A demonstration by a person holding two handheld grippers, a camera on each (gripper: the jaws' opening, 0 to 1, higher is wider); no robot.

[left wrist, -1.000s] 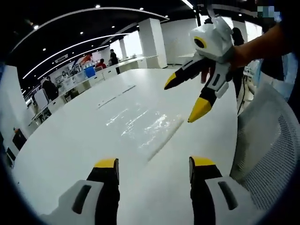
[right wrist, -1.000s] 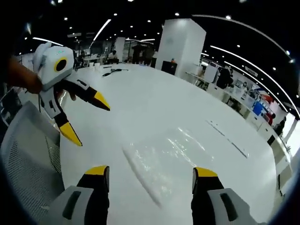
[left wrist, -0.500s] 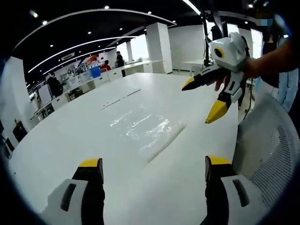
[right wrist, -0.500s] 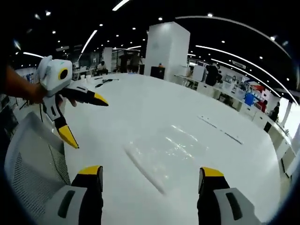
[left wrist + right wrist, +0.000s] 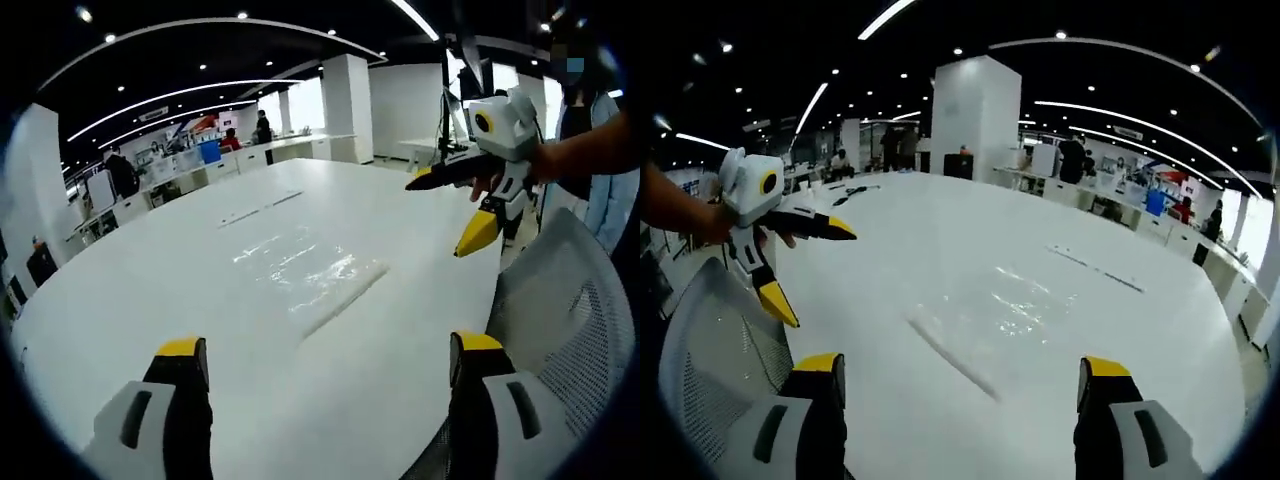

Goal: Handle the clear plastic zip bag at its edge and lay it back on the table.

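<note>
One clear plastic zip bag [image 5: 305, 272] [image 5: 998, 322] lies flat on the large white oval table [image 5: 150, 300] [image 5: 940, 240]. Two yellow-tipped grippers, the left gripper [image 5: 325, 362] [image 5: 810, 272] and the right gripper [image 5: 960, 378] [image 5: 452, 210], hover over the table's near edge with jaws spread and nothing held, apart from the bag. One white mesh chair [image 5: 560, 300] stands beside the table.

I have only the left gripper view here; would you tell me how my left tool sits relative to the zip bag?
Observer: From the right gripper view, the left tool hangs open in the air beside the mesh chair, well apart from the clear zip bag.
Operator: Thank you. Is anything lying on the table that I may be missing?
Observer: Yes, some small dark things lie at the far end of the table, past the left tool; they are too small to identify.
Operator: And the right tool, seen from its own camera?
Observer: The right tool has its jaws wide apart with nothing between them.
</note>
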